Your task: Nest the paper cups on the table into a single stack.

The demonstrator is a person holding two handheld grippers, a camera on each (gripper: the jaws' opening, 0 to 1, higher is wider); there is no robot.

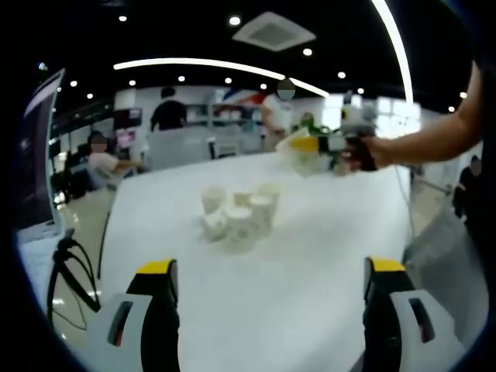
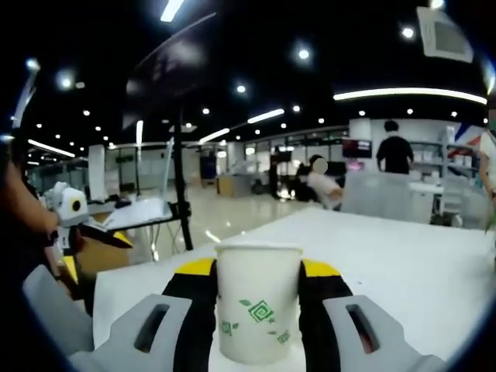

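Note:
Several white paper cups (image 1: 239, 214) stand bunched together in the middle of the white table (image 1: 310, 263), some upright and one or two tipped. My left gripper (image 1: 270, 267) is open above the table's near part, well short of the bunch, with nothing between its yellow-tipped jaws. The right gripper (image 1: 335, 144) comes in from the right, held high beyond the bunch with a blurred cup (image 1: 299, 150) at its tip. In the right gripper view, the right gripper (image 2: 256, 268) is shut on a white paper cup (image 2: 257, 302) with a green print, held upright above the table (image 2: 403, 260).
A dark monitor (image 1: 39, 151) and cables (image 1: 71, 267) stand off the table's left edge. A black pole stand (image 2: 180, 186) rises past the table's far side. People stand and sit in the office behind (image 1: 167, 112). A person's arm (image 1: 434, 138) reaches in from the right.

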